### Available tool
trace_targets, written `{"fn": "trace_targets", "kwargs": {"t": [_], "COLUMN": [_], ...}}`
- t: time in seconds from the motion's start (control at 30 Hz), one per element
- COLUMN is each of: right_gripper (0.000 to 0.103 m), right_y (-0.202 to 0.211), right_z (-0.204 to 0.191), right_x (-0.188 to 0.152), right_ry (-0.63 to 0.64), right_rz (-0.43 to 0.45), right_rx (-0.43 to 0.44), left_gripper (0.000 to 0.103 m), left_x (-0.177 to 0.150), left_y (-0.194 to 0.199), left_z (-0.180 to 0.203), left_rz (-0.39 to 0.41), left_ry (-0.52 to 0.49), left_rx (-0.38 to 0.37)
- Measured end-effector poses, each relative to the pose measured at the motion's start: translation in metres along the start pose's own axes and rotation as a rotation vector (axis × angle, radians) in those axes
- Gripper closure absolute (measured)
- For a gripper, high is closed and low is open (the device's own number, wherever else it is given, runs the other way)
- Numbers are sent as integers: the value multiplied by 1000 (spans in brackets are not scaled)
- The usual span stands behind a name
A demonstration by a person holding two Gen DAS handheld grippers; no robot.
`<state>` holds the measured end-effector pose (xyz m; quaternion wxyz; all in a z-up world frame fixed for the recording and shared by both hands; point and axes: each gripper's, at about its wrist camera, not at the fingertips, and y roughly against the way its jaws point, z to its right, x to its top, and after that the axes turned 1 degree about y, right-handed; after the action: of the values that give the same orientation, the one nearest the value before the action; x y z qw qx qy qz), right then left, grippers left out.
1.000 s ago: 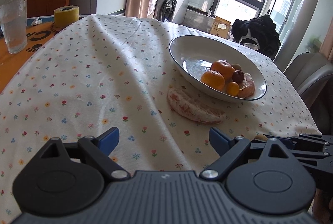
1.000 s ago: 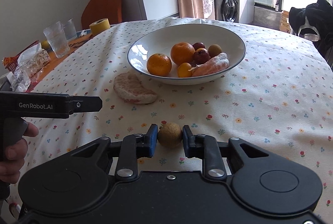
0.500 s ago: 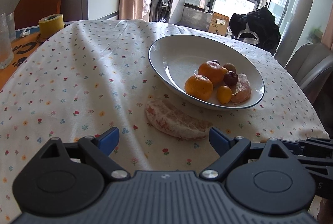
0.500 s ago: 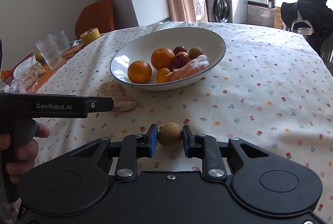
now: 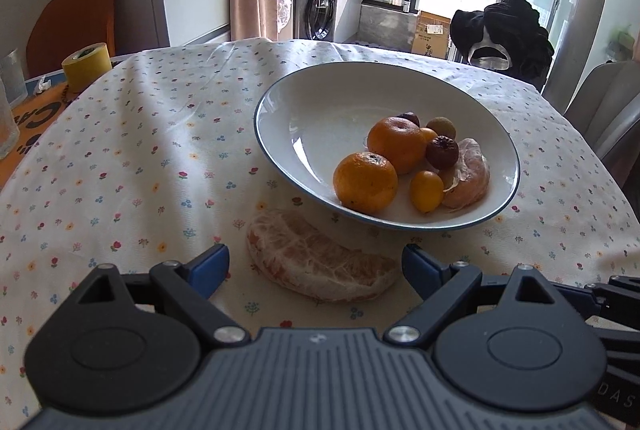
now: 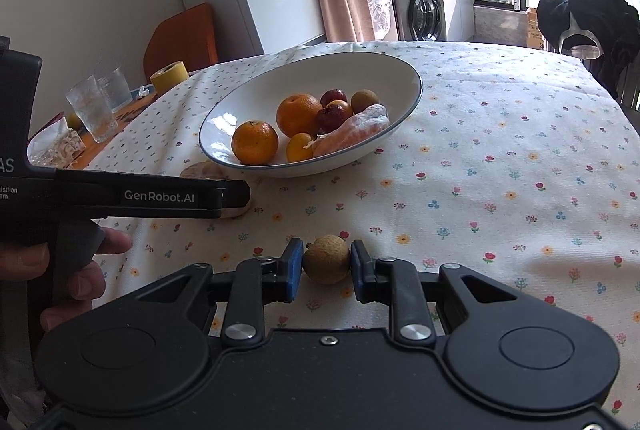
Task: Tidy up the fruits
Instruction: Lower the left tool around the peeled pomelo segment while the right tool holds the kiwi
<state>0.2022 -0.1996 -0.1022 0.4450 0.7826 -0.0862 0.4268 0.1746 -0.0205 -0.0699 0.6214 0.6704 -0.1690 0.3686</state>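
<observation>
The left hand-held gripper (image 5: 316,266) is seen with its blue pads spread wide apart, one on each side of the peeled citrus piece (image 5: 318,266), which lies on the flowered cloth of the surface (image 5: 120,158) just in front of the bowl (image 5: 472,98). Compared with a second ago, the peeled piece is shown much lower and larger in the left wrist view and now sits between the pads rather than well ahead of them; whether the pads touch it cannot be told. The bowl is likewise brought nearer and more central, while the yellow tape roll (image 5: 86,67) is pushed out to the left edge.

The right hand-held gripper (image 6: 326,266) is clamped on a small brown round fruit (image 6: 326,259), as it was in both earlier pictures. In the right wrist view the bowl (image 6: 400,70) is seen farther off and to the left than before, and more open cloth is shown between it and the held fruit.

Inside the bowl two oranges (image 5: 366,182), a small yellow fruit (image 5: 427,191), dark red fruits (image 5: 442,152), a brown round fruit (image 5: 441,126) and a peeled segment (image 5: 468,176) are left unchanged. The left tool's side and the person's fingers (image 6: 86,280) around its handle are seen larger at the left edge of the right wrist view.
</observation>
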Motion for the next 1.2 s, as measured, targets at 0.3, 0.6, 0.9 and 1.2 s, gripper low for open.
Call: {"fn": "trace_targets", "kwargs": {"t": [0.3, 0.6, 0.9, 1.2], "right_gripper": [79, 79, 79, 79], "right_y": [1, 0, -3, -8], "right_z": [3, 0, -10, -20], "right_x": [-1, 0, 1, 2], "right_ry": [-4, -4, 9, 18], "right_rz": [5, 3, -5, -1], "right_rx": [11, -1, 6, 10], "left_gripper": [11, 10, 10, 10], "left_x": [-2, -10, -24, -36], "left_y": [-12, -5, 11, 27], "left_z": [9, -1, -15, -41], "left_rz": [-6, -9, -7, -15], "left_ry": [-33, -37, -41, -10], "left_rx": [54, 28, 14, 25]}}
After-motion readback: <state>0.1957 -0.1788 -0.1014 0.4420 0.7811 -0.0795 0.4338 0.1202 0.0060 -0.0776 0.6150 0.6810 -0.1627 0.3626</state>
